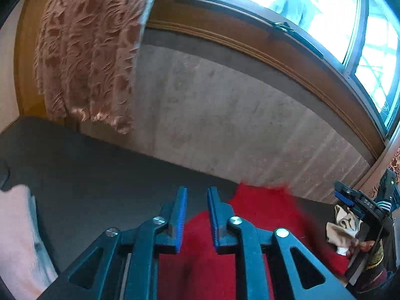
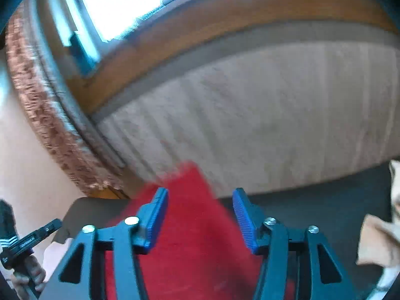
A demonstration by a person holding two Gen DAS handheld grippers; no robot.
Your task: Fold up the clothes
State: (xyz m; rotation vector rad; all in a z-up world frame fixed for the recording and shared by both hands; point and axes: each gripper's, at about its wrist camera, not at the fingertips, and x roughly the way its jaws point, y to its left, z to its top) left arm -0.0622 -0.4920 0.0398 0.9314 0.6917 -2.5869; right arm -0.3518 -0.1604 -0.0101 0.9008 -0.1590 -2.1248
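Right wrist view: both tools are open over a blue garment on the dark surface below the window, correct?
Not quite: the garment is red, not blue; only the pads are blue. The right wrist view shows it between the open fingers of the right tool, and the left wrist view shows the left tool open above it too, on the dark surface.

Window wall behind the dark work surface

A patterned brown curtain hung beside the bright window; a wooden sill ran above pale striped wallpaper. The dark surface lay below.

Left hand-held gripper parted above red garment.
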